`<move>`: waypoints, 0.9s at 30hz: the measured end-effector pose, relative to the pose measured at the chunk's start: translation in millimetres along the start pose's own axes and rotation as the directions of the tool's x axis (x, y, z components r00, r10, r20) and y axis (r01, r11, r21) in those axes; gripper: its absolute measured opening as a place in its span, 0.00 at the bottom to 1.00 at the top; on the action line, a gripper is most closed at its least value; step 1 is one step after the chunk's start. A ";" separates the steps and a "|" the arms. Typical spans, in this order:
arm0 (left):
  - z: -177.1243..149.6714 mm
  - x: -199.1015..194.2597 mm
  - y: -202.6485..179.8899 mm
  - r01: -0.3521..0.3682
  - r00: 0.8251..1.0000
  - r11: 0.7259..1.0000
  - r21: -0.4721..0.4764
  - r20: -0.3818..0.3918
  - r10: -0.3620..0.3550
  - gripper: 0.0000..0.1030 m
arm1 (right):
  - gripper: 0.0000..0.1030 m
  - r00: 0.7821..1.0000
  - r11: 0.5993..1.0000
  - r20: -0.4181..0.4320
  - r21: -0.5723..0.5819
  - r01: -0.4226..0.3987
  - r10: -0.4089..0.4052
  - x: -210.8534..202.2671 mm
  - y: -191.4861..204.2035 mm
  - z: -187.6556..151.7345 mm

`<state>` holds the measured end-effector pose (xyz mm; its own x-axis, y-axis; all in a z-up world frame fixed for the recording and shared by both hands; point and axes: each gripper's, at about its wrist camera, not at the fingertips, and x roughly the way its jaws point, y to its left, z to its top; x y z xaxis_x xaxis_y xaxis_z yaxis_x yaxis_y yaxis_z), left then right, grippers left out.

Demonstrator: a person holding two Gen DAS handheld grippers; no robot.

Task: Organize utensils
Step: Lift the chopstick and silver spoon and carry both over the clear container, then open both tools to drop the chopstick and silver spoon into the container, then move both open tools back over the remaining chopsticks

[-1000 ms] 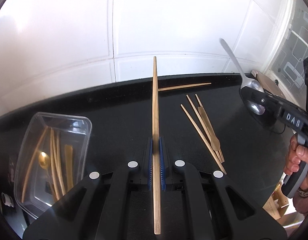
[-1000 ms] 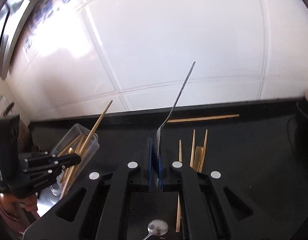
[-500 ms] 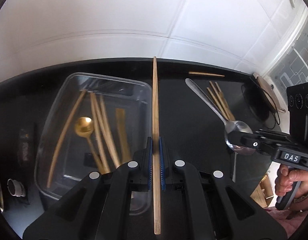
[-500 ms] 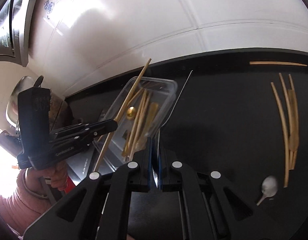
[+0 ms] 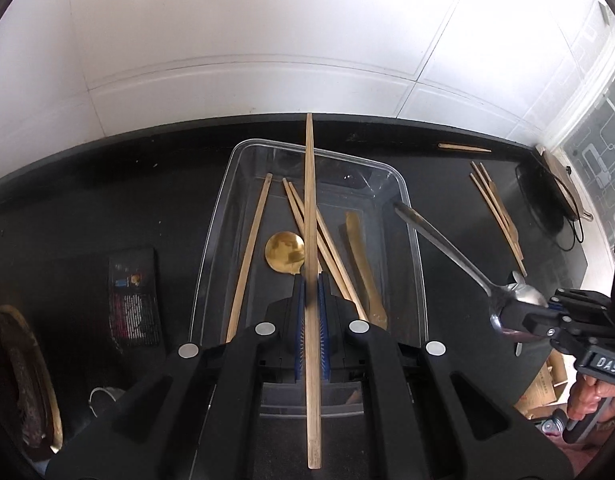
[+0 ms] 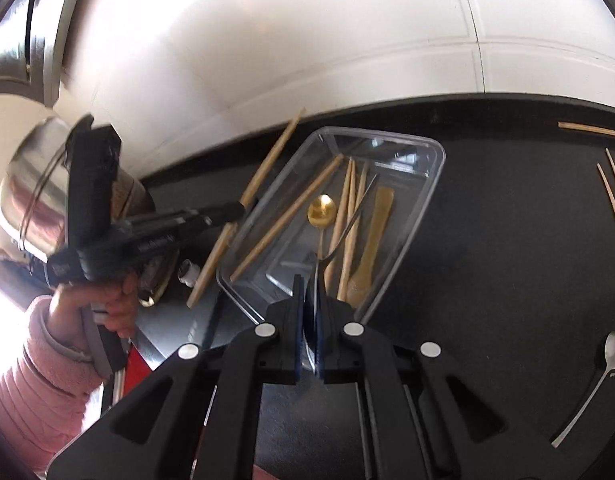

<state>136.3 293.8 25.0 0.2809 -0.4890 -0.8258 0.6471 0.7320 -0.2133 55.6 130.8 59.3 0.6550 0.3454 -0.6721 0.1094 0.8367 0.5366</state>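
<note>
My left gripper (image 5: pixel 311 280) is shut on a long wooden chopstick (image 5: pixel 309 184), held lengthwise above a clear plastic container (image 5: pixel 223 208). Inside lie several chopsticks, a gold spoon (image 5: pixel 285 250) and a flat wooden piece (image 5: pixel 363 256). My right gripper (image 5: pixel 503 316) is shut on the bowl of a silver spoon (image 5: pixel 443 244), whose handle reaches over the container's right rim. In the right wrist view, the right gripper (image 6: pixel 310 284) grips that spoon (image 6: pixel 353 216) edge-on over the container (image 6: pixel 431 184). The left gripper (image 6: pixel 239 210) and its chopstick (image 6: pixel 267 168) hover at the container's left side.
Loose chopsticks (image 5: pixel 495 208) and a single one (image 5: pixel 463 147) lie on the black counter to the right. A small silver spoon (image 6: pixel 611 350) lies nearby. A black packet (image 5: pixel 133 292) sits left of the container, a metal pot (image 6: pixel 31 184) further left. A white tiled wall stands behind.
Both grippers have carried their utensils leftward, away from the loose chopsticks. The container, earlier off to the left, now lies directly under the left gripper and ahead of the right one.
</note>
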 end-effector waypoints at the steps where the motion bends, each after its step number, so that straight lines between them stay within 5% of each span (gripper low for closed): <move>1: 0.7 0.2 -0.5 0.007 1.000 1.000 -0.003 0.003 -0.007 0.05 | 0.05 1.000 1.000 0.008 0.004 0.007 -0.007 0.8 1.5 3.3; 5: 5.2 0.6 3.5 0.060 0.998 0.997 -0.047 0.021 -0.059 0.05 | 0.05 1.000 1.000 0.011 0.007 0.028 -0.028 0.9 4.4 8.6; 15: 19.9 11.6 16.3 0.011 1.000 0.997 -0.081 -0.002 -0.011 0.05 | 0.05 0.997 0.997 0.029 -0.042 0.072 -0.071 34.6 15.7 17.3; 17: 22.8 19.7 20.2 -0.022 0.999 0.994 -0.105 -0.051 0.016 0.15 | 0.06 0.994 0.994 -0.037 -0.055 0.098 -0.100 48.5 16.0 9.0; 18: 23.1 21.1 20.6 -0.033 0.998 0.994 -0.106 -0.060 0.027 0.44 | 0.07 0.992 0.989 -0.031 -0.083 0.120 -0.123 48.5 16.5 5.9; 19: 23.1 20.1 20.7 -0.042 0.998 0.993 -0.106 -0.046 0.038 0.84 | 0.12 0.989 0.982 -0.011 -0.119 0.145 -0.148 46.1 17.5 3.0; 20: 22.9 17.4 20.9 -0.049 0.999 0.993 -0.108 -0.016 0.047 0.95 | 0.20 0.987 0.974 0.017 -0.159 0.163 -0.163 41.5 17.4 0.9; 22: 23.8 14.6 20.2 -0.053 0.999 0.992 -0.114 0.001 0.054 0.94 | 0.89 0.981 0.961 0.081 -0.203 0.190 -0.177 28.0 12.8 -4.2; 27: 32.6 14.6 2.2 -0.088 0.996 0.992 -0.087 0.025 0.091 0.94 | 0.93 0.951 0.921 0.127 -0.242 0.305 -0.282 -4.0 -26.2 -25.3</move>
<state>165.0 272.8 29.5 0.3564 -0.4323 -0.8283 0.5553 0.8110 -0.1844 31.1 118.3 35.0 0.6870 0.0385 -0.7256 0.1199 0.9789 0.1654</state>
